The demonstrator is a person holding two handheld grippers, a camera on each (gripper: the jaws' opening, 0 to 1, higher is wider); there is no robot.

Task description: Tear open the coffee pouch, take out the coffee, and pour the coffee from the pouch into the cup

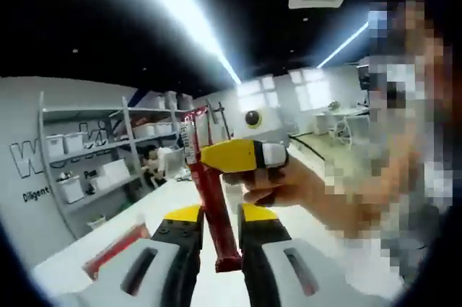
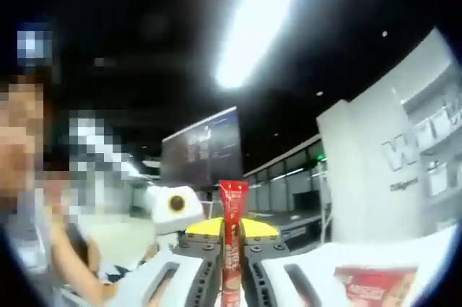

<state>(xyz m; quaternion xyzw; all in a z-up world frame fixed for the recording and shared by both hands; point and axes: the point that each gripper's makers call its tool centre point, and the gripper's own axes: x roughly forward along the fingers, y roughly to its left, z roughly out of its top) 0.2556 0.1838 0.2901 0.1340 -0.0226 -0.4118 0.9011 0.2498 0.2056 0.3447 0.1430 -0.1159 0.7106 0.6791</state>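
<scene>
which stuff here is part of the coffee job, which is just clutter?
Job:
coffee stick pouch, gripped by left gripper and right gripper
red packet on table, probably the coffee pack

Lying about:
shelving with white bins
dark wall screen

You get harsh glare from the ceiling light strips, blown out white against a dark ceiling. Your right gripper view is soft and blurred; edges bend strongly in both views.

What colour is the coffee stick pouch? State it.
Red coffee stick pouch, clearest in the left gripper view.
</scene>
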